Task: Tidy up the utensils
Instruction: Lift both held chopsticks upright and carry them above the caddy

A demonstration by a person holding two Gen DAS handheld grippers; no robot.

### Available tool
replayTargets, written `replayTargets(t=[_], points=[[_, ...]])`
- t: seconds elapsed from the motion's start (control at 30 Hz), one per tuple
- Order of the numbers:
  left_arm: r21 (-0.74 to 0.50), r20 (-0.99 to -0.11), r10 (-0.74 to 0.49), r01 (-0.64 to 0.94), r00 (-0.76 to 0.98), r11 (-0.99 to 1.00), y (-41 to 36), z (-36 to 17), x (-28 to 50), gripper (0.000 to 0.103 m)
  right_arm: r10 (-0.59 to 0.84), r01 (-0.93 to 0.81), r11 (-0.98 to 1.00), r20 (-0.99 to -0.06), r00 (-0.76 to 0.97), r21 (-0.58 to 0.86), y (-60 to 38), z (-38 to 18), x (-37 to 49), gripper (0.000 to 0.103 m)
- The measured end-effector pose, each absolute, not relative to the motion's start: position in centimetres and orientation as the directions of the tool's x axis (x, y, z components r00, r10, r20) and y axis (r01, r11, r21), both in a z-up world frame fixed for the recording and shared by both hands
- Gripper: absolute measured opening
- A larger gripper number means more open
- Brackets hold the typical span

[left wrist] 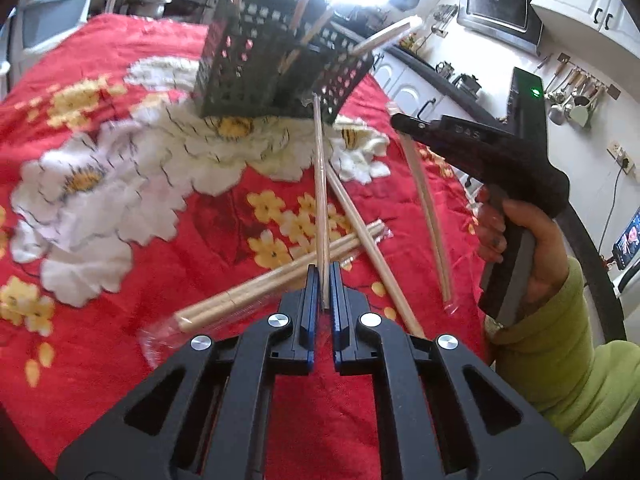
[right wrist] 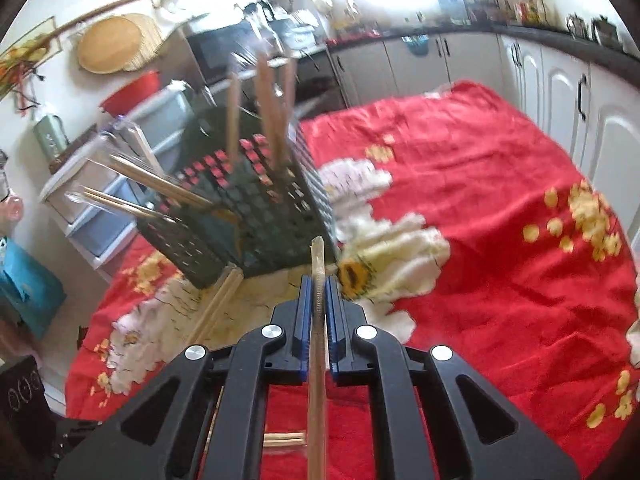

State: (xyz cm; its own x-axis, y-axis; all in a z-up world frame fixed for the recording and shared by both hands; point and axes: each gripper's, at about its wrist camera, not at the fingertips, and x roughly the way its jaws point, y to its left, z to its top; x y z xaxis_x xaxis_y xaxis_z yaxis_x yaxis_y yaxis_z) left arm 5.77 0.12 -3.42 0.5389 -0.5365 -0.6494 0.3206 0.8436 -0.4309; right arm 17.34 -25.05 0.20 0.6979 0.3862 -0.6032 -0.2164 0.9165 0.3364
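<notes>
My left gripper (left wrist: 325,270) is shut on a wrapped pair of chopsticks (left wrist: 320,184) that points away toward the black perforated holder (left wrist: 256,76). The holder stands on the red flowered cloth (left wrist: 120,60) with several chopsticks sticking out of it. More chopstick pairs (left wrist: 280,274) lie crossed on the cloth just below my left jaws. My right gripper (right wrist: 319,282) is shut on another wrapped chopstick pair (right wrist: 318,264), its tip near the holder (right wrist: 256,216). In the left wrist view the right gripper (left wrist: 404,124) carries that pair (left wrist: 430,216) hanging down.
A hand in a green sleeve (left wrist: 560,320) holds the right gripper's handle. White kitchen cabinets (right wrist: 560,92) run behind the table. Plastic drawers (right wrist: 100,208) stand left of the table edge. One chopstick pair (right wrist: 218,304) lies beside the holder's base.
</notes>
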Motion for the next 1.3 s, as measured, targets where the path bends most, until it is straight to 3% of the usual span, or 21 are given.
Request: replayTargets(t=[0.63, 0.8, 1.3], points=[[-0.348, -0.573, -0.468, 0.317, 0.673, 0.882, 2.7, 2.6, 5.6, 0.003, 0.457, -0.386, 0.886, -0.341, 0.821, 0.258, -22.4, 8.6, 12.7, 0.006], [-0.359, -0.577, -0.473, 0.313, 0.666, 0.879, 3.5, 4.1, 6.2, 0.003, 0.475, -0.421, 0.876, -0.269, 0.838, 0.236, -21.9, 10.9, 12.0, 0.006], [-0.376, -0.63, -0.48, 0.302, 0.61, 0.876, 6.7, 8.4, 9.5, 0.004, 0.479, -0.439, 0.87, -0.174, 0.86, 0.225, -21.8, 14.5, 12.9, 0.006]])
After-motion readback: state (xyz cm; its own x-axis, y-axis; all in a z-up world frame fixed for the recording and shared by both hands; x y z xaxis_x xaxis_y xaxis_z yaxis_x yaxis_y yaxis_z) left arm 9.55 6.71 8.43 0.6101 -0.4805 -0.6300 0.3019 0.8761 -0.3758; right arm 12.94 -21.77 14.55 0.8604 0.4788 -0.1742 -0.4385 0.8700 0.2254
